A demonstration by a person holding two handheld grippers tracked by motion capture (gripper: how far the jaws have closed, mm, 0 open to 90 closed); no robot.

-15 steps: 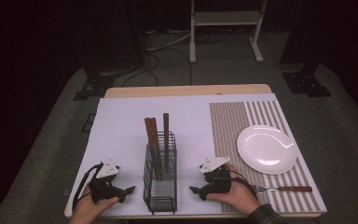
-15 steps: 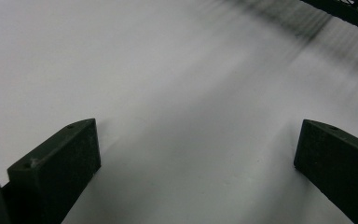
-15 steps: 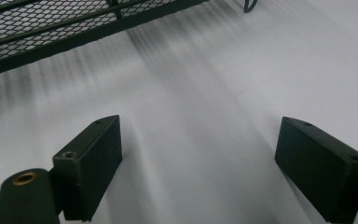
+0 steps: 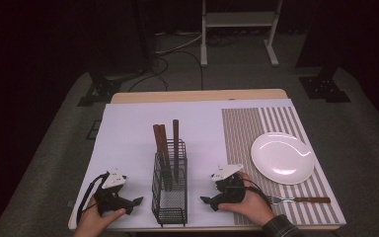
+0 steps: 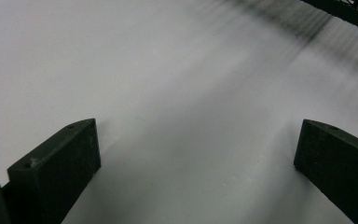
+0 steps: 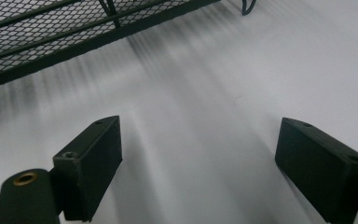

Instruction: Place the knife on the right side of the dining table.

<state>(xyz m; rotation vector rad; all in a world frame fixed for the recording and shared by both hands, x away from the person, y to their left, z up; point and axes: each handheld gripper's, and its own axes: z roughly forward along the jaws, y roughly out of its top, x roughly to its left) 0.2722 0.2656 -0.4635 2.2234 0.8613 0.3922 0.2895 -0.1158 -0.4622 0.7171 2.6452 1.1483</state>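
Both grippers [image 4: 137,201] [image 4: 206,201] wide open, empty; utensil heads seemingly hidden inside mesh caddy [image 4: 170,197].

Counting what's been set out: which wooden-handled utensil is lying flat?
The fork on the striped placemat, below the plate. The others stand upright in the wire caddy.

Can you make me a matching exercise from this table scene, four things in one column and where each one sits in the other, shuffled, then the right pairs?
Things:
1. round white plate
2. fork with a brown handle
3. black wire mesh caddy
4. three brown wooden handles

Places:
A. standing upright inside the caddy
B. between the left gripper and the right gripper, on the white table cover
C. on the striped placemat, far from the table's near edge
D. lying flat on the placemat near the table's front edge, beside the right hand

Pairs: 1-C, 2-D, 3-B, 4-A
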